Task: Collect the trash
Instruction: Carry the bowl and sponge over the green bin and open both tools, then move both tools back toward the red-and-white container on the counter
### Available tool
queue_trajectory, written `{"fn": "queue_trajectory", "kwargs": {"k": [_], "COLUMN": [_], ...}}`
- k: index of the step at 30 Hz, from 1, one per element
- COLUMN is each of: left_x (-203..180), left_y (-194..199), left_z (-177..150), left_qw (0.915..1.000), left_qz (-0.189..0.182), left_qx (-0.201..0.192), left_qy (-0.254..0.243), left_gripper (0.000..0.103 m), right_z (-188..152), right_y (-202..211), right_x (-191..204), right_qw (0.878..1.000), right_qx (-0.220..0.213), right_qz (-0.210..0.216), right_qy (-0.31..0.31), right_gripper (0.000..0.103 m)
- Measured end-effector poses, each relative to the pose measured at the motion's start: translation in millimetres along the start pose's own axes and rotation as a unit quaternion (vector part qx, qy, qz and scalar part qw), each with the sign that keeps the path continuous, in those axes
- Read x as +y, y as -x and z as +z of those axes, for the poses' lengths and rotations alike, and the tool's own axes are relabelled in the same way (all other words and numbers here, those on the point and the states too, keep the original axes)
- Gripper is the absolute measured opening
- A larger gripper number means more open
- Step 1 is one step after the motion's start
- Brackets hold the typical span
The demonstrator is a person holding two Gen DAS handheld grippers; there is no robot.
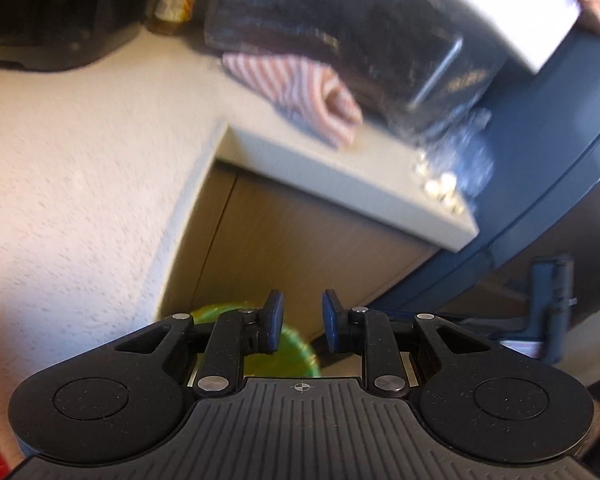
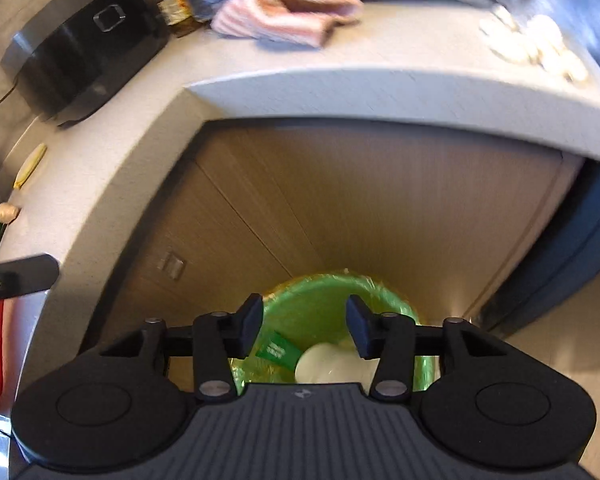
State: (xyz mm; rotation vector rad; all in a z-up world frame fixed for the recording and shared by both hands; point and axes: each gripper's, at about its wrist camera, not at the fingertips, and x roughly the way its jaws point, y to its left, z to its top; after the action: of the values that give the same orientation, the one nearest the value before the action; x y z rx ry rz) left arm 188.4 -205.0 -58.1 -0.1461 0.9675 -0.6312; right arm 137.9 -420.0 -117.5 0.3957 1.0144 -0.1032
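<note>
Both claws released and empty, right claw [image 2: 303,328] above green-lined bin [image 2: 324,292] under the desk [image 2: 380,92]; white cup [image 2: 324,364] and green packet [image 2: 278,350] inside judged light, crushable, gripped by rim or edge

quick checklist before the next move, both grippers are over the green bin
1. Right gripper empty: ok. Its fingers stand apart with nothing between them.
2. Left gripper empty: ok. Nothing between its fingers.
3. Trash inside the bin: ok. A white round piece and a green packet lie in it.
4. Bin liner in place: ok, it folds over the rim that shows.
5. Trash left on the counter: not ok. A yellowish wrapper and a small tan lump lie near its left edge.
6. White pieces at the counter's far right are trash: cannot tell, too blurred.
</note>
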Motion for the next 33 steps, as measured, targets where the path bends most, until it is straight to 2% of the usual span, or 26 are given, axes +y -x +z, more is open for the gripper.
{"fn": "queue_trajectory", "kwargs": {"k": [4,8,11,14,16,20,22,25,27,29,33], "left_x": [5.3,19.1,33.0,48.3,63.5,97.4,108.2,118.9,127.0,131.4,137.3], "left_y": [42.0,98.8,135.7,168.1,186.7,215.1,226.7,237.3,242.4,244.2,245.1], "left_z": [5.7,7.9,3.4,-9.3,-20.5,-44.2,-56.6,-72.5,-80.5,-88.3,-99.1], "left_qw": [0.9983,0.9907,0.9804,0.9617,0.9492,0.9222,0.9108,0.8982,0.8922,0.8889,0.8857], "left_qz": [0.027,0.064,0.116,0.196,0.231,0.276,0.287,0.289,0.291,0.291,0.289], "left_qx": [-0.049,-0.118,-0.156,-0.186,-0.201,-0.224,-0.235,-0.248,-0.251,-0.248,-0.244], "left_qy": [0.012,0.021,0.031,0.048,0.073,0.153,0.182,0.219,0.237,0.252,0.27], "left_gripper": [0.024,0.024,0.024,0.024,0.024,0.024,0.024,0.024,0.024,0.024,0.024], "right_z": [16.9,40.7,57.5,70.4,74.5,68.9,63.0,48.6,33.1,20.9,10.0], "right_y": [6.2,13.2,19.4,19.8,14.9,2.0,0.8,2.0,5.5,2.6,-10.3], "right_x": [34.9,85.1,126.0,168.3,198.1,255.1,276.3,303.0,317.1,328.1,337.8], "right_qw": [0.999,0.993,0.985,0.976,0.969,0.952,0.943,0.924,0.911,0.901,0.902], "right_qx": [-0.025,-0.064,-0.093,-0.104,-0.094,-0.063,-0.038,0.0,0.018,0.031,0.065], "right_qz": [0.001,0.017,0.05,0.087,0.116,0.158,0.188,0.227,0.237,0.239,0.236], "right_qy": [0.046,0.102,0.136,0.17,0.196,0.254,0.273,0.309,0.338,0.361,0.356], "right_gripper": [0.051,0.052,0.064,0.069,0.069,0.07,0.07,0.071,0.076,0.076,0.076]}}
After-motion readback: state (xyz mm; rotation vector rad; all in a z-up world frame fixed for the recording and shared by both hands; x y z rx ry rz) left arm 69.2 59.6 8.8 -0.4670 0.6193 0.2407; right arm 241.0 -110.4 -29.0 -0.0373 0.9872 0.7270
